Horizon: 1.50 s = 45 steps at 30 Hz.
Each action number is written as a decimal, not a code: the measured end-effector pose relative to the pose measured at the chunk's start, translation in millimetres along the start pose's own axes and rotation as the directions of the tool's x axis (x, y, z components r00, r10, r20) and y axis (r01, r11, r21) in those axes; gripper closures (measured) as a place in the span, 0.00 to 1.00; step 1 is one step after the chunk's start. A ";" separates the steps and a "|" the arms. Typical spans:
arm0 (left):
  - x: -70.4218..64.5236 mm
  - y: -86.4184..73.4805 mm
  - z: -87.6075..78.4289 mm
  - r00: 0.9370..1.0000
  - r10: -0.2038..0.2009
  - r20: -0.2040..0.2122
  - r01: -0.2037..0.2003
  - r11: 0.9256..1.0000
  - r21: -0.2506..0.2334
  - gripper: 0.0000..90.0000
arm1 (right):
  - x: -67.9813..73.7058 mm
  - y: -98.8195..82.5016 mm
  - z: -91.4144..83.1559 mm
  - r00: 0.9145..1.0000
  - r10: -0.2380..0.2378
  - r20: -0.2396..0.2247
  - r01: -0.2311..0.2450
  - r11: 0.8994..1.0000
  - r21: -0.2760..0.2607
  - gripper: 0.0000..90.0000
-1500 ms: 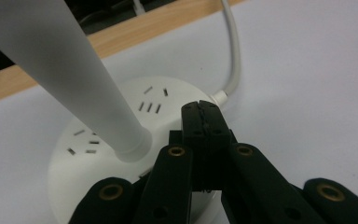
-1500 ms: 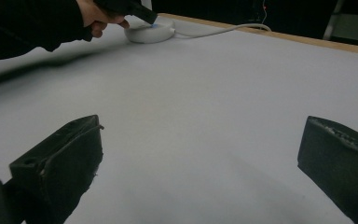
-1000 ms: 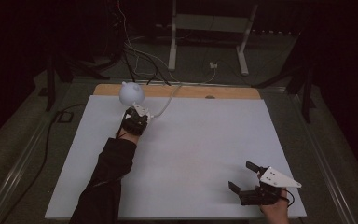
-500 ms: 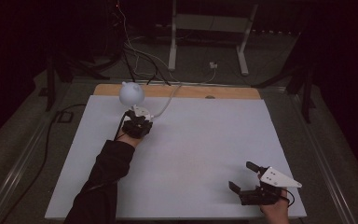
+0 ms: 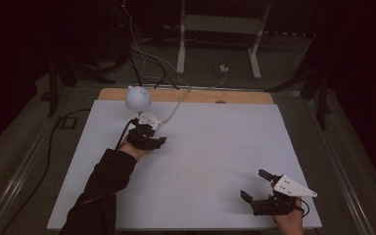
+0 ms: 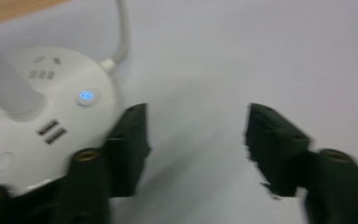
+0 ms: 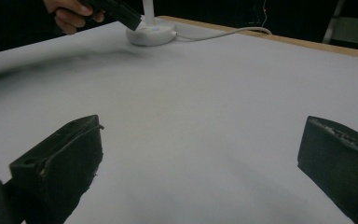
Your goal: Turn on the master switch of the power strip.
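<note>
My left gripper (image 6: 196, 140), jaws just opening and empty, sits beside the round lamp base (image 6: 42, 116) at the table's far-left; to back off cleanly I avoid its lit power button (image 6: 86, 96). My right gripper (image 5: 259, 188) rests open.

white table top (image 5: 215, 161) | wood edge (image 5: 240, 97) | floor cables (image 5: 147, 58) | stand legs (image 5: 183, 49)

Left claw (image 5: 149, 139) beside lamp base (image 5: 148, 119)

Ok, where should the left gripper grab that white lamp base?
Probably across the low round base, from the near side: the left gripper sits beside it, jaws just opened on nothing, while the stem and cord crowd the far side.
</note>
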<state>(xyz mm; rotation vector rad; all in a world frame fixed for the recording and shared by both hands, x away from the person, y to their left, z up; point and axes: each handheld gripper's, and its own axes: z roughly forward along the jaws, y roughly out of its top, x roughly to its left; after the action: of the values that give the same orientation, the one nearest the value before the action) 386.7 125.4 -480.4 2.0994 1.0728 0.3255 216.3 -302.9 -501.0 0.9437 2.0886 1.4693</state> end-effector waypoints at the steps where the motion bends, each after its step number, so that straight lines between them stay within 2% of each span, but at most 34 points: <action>1: -0.6 -0.4 -0.9 1.000 0.006 0.010 -0.006 1.000 0.005 0.35 | -0.1 -0.1 0.0 1.000 0.000 0.000 0.000 1.000 0.000 0.00; 3: -2.4 -1.1 -2.2 0.999 0.016 0.031 -0.016 1.000 0.018 0.23 | 0.0 -0.1 0.2 1.000 0.001 0.000 -0.001 1.000 0.001 0.00; 5: -4.6 -2.1 -3.2 0.997 0.021 0.073 -0.023 0.999 0.030 0.13 | 0.2 0.0 0.3 1.000 0.000 0.000 0.000 1.000 0.001 0.00; 6: -6.0 -2.5 -4.2 0.996 0.028 0.080 -0.030 0.999 0.030 0.07 | 0.2 0.0 0.2 1.000 0.001 0.000 -0.001 1.000 0.001 0.00; 8: -8.1 -2.9 -7.3 0.994 0.027 0.108 -0.029 1.000 0.012 0.01 | 0.2 0.1 0.2 1.000 0.000 0.000 0.000 1.000 0.001 0.00; 11: -10.9 -2.9 -11.9 0.991 0.033 0.130 -0.033 0.999 0.001 0.00 | 0.3 0.1 0.3 1.000 0.000 -0.001 0.000 1.000 0.001 0.00; 14: -13.7 -3.4 -15.8 0.990 0.056 0.131 -0.056 0.998 0.002 0.00 | 0.7 0.3 0.3 1.000 -0.001 -0.002 0.001 1.000 0.000 0.00; 21: -19.3 -9.4 -28.8 0.980 0.098 0.174 -0.100 0.995 0.004 0.00 | 1.1 0.7 -0.2 1.000 -0.011 0.001 0.011 1.000 0.001 0.00; 25: -20.4 -15.6 -33.1 0.979 0.106 0.174 -0.111 0.994 0.016 0.00 | 1.9 1.1 0.1 1.000 -0.017 -0.001 0.017 1.000 0.002 0.00; 32: -22.7 -30.9 -41.6 0.974 0.127 0.188 -0.137 0.990 0.038 0.00 | 1.6 0.7 0.0 1.000 -0.008 -0.003 0.008 1.000 0.003 0.00; 37: -24.4 -43.3 -47.7 0.973 0.139 0.186 -0.150 0.987 0.050 0.00 | 2.1 0.6 1.1 1.000 -0.008 -0.006 0.008 1.000 0.007 0.00; 44: -23.9 -60.5 -57.1 0.976 0.148 0.163 -0.159 0.985 0.060 0.00 | 2.0 0.2 1.2 1.000 -0.002 -0.013 0.002 1.000 0.009 0.00; 45: -23.6 -63.0 -58.3 0.974 0.151 0.167 -0.163 0.985 0.062 0.00 | 2.2 0.3 1.4 1.000 -0.005 -0.014 0.005 1.000 0.012 0.00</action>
<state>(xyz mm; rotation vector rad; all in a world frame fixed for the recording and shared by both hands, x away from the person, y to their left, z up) 304.6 159.8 -482.7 2.2413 0.8381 0.1890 215.8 -300.3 -501.1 0.9346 2.1098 1.4667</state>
